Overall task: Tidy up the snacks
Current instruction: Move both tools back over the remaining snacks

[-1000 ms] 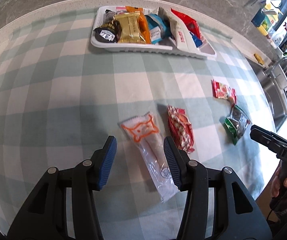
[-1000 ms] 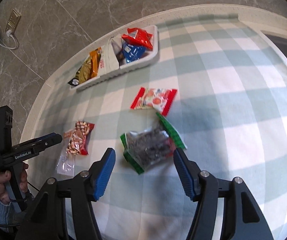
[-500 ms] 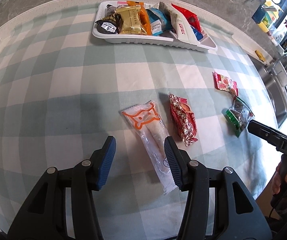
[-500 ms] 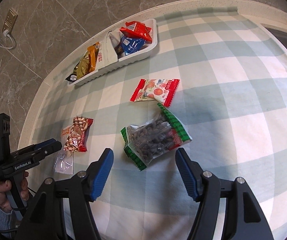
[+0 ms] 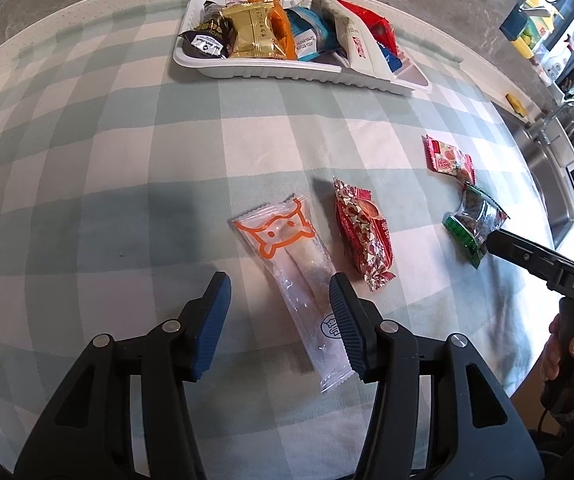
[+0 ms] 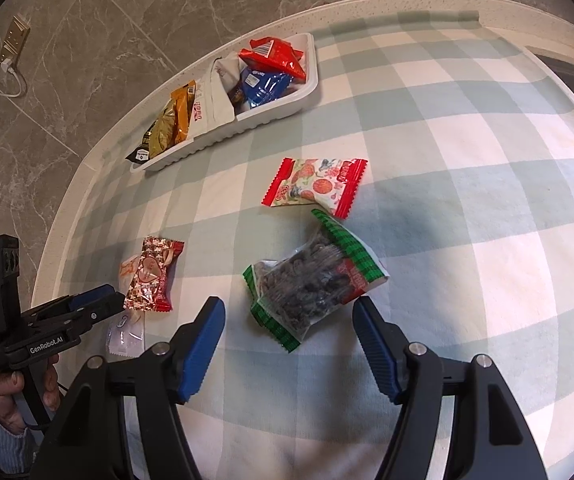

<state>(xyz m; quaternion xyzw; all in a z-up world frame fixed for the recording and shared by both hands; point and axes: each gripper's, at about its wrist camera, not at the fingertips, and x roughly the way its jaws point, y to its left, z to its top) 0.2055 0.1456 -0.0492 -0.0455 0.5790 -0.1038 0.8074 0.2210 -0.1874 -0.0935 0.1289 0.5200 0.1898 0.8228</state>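
Snack packets lay loose on the checked tablecloth (image 5: 127, 160) while both grippers hung above them with fingers spread wide.

The left gripper (image 5: 279, 316) pointed down over the clear cat-print packet (image 5: 287, 256), its blue pads either side of the packet's lower half, contact not discernible. Beside it lay the red patterned candy pack (image 5: 363, 232). The right gripper (image 6: 287, 336) hovered just short of the green-edged bag of dark snacks (image 6: 311, 280), holding nothing; the red-and-white fruit candy packet (image 6: 315, 186) lay beyond, touching that bag's end. The white tray (image 5: 287, 70), well apart at the table's far edge, held more snacks. Each hand gripped its handle from below.
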